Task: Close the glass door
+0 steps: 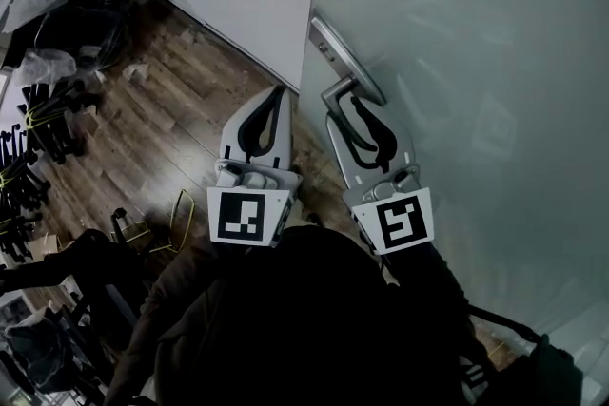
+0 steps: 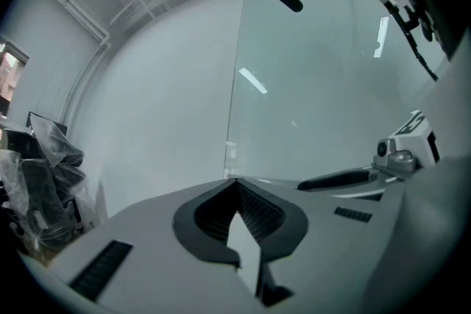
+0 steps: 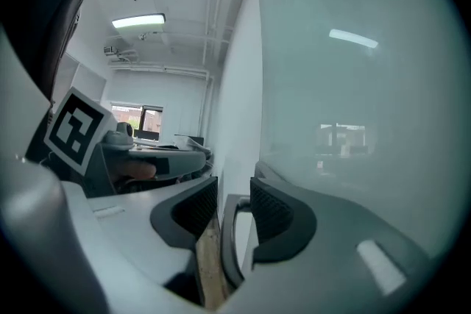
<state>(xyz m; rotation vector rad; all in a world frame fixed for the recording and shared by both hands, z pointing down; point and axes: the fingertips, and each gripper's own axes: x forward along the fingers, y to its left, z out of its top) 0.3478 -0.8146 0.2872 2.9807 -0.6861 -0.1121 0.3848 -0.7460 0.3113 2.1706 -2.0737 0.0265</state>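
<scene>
Head view: square coded markers [image 1: 240, 216] on left tongs [image 1: 278, 96], right tongs [image 1: 344, 100]

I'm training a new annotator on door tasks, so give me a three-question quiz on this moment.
1. True or false: the left gripper holds the door handle.
2. What lies between the jaws of the right gripper? A) a cable B) the door handle C) nothing
3. Fill in: the floor is laid in planks of ____.

Key: 1 false, its jaws are together and empty. 2 B, with the jaws apart around it. 3 wood.
</scene>
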